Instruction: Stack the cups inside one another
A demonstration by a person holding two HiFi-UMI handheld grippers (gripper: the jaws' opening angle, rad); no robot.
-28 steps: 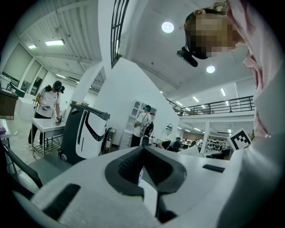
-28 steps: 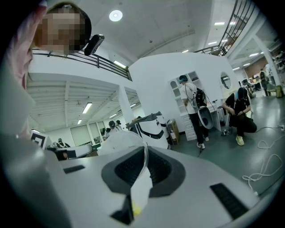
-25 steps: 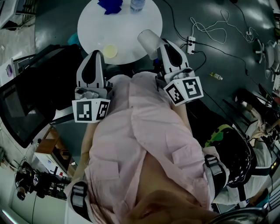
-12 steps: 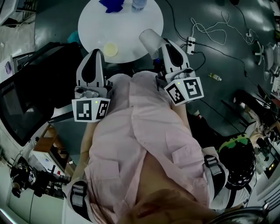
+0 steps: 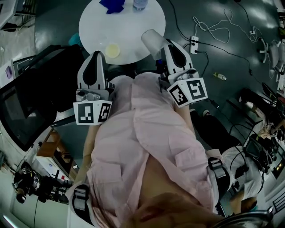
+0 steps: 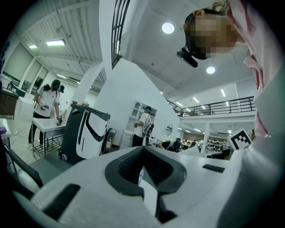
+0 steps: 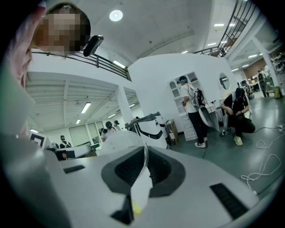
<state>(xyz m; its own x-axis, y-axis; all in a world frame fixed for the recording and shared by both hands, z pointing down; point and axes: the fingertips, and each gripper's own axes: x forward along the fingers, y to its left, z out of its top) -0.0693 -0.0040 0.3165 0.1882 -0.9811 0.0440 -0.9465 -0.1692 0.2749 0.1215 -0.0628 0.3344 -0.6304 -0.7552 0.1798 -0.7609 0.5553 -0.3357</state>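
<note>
Person in a pink shirt (image 5: 147, 133) holds both tools at chest height. Left tool (image 5: 99, 54): jaws closed together, nothing between them. Right tool (image 5: 166, 43): clamped on the wall of a translucent white plastic cup (image 5: 151, 41), which sits tilted over the near right edge of the round white bench (image 5: 129, 31). On the bench there's a pale yellow round cup (image 5: 112, 50) near the front edge, with a crumpled blue cloth (image 5: 113, 5) and a clear bottle (image 5: 139, 4) at the far side. Dark grey floor (image 5: 62, 26) all round. White cables (image 5: 213, 27) and a power strip (image 5: 194, 43) lie to the right.
</note>
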